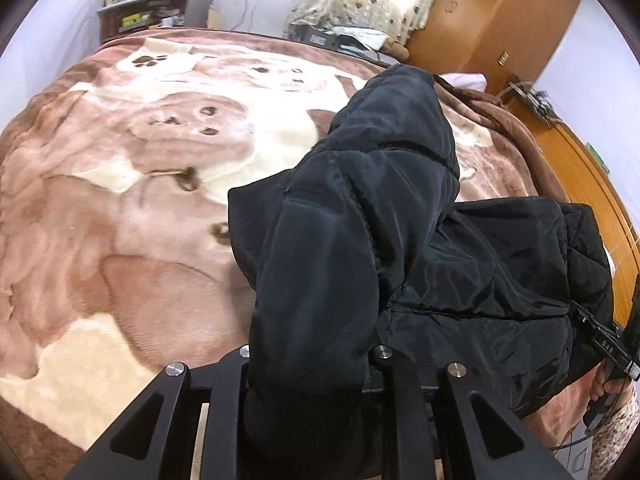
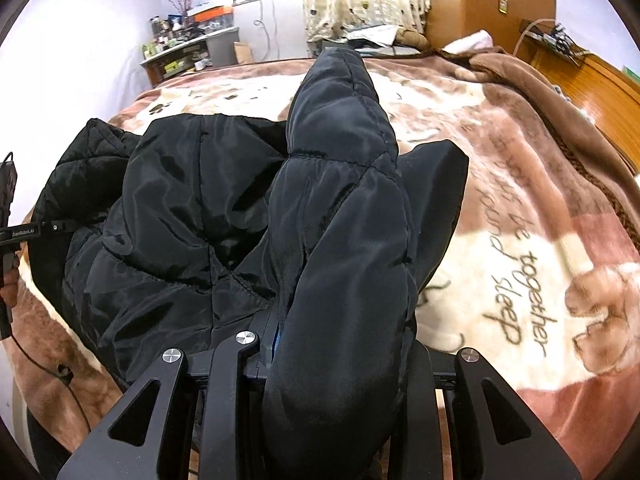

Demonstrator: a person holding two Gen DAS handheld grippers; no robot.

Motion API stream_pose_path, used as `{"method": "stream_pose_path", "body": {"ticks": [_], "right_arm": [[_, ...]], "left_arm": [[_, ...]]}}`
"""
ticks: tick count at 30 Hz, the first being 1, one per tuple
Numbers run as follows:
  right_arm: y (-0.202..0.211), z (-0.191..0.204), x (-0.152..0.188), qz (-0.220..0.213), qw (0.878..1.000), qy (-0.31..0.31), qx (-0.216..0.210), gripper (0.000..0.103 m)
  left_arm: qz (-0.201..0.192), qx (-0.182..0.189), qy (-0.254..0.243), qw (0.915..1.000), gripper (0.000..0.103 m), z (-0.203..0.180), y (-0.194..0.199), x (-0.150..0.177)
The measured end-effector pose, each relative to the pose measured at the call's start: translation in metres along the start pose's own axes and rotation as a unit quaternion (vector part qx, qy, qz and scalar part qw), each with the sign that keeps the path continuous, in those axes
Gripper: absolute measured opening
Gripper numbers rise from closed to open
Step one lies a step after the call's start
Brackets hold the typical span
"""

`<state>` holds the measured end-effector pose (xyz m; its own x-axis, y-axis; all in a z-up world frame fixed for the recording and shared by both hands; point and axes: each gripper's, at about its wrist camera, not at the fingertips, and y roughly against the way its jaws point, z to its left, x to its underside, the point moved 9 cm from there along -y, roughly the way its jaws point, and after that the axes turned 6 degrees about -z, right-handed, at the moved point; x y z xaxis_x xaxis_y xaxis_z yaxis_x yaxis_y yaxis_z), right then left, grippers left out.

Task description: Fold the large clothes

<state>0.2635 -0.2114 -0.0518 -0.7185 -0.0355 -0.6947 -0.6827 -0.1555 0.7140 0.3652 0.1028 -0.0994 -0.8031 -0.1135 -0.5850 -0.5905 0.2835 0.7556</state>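
Bed's covered in a teddy-bear blanket (image 1: 120,208), black puffer jacket (image 1: 460,280) bunched on it. Left gripper (image 1: 312,364) and right gripper (image 2: 340,344) each clamp a sleeve, lifted off the blanket.

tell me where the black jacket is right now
The black jacket is bunched on the bear-print blanket on the bed, with a sleeve pinched in each gripper, left and right.
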Motion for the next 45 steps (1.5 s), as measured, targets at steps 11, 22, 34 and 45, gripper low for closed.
{"method": "stream_pose_path", "body": {"ticks": [11,22,34,45], "right_arm": [[-0.023,0.043,-0.041,-0.025,0.999,0.021,-0.042,0.028],[-0.035,0.061,-0.035,-0.012,0.999,0.033,-0.041,0.028],[-0.067,0.040,0.001,0.041,0.999,-0.004,-0.003,0.032],[-0.096,0.009,0.024,0.078,0.996,-0.044,0.011,0.045]], "left_arm": [[-0.045,-0.022,0.018,0.9986,0.012,0.056,0.052,-0.019],[-0.026,-0.021,0.042,0.9986,0.011,0.091,0.045,-0.004],[0.015,-0.033,0.035,0.9987,0.021,0.111,0.009,0.017],[0.044,-0.046,0.050,0.9967,0.066,0.134,-0.018,0.033]]}}
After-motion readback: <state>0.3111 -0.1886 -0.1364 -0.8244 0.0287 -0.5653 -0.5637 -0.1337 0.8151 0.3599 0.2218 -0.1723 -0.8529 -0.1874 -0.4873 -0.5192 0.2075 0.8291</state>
